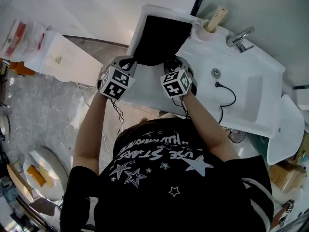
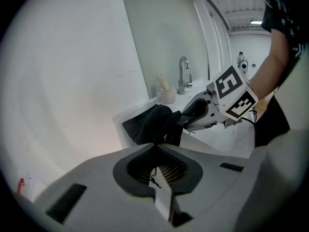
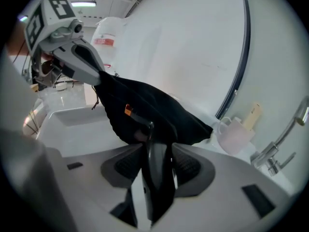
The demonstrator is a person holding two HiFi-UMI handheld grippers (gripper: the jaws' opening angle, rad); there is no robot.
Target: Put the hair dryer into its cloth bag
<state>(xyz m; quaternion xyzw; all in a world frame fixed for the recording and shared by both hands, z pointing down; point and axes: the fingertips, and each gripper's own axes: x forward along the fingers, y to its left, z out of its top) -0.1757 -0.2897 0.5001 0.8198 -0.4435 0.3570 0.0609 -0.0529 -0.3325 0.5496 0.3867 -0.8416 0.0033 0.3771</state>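
Observation:
The black cloth bag [image 1: 161, 37] lies on the white counter [image 1: 145, 94] left of the basin, and both grippers are at its near edge. My left gripper [image 1: 131, 63] is shut on the bag's rim [image 2: 153, 125], with the cloth bunched at its closed tips [image 2: 155, 146]. My right gripper [image 3: 155, 149] is shut on the hair dryer's black handle [image 3: 157, 178], which runs between its jaws up into the bag's mouth [image 3: 145, 111]. The dryer's head is hidden inside the cloth. In the right gripper view the left gripper [image 3: 99, 76] pinches the bag's far rim, near a small orange tag [image 3: 127, 110].
A white sink basin [image 1: 246, 98] with a chrome faucet [image 1: 240, 36] lies to the right, a thin black cord [image 1: 227, 93] trailing into it. A cup holding a wooden-handled item [image 1: 205, 32] stands behind the bag. A wall rises close behind the counter.

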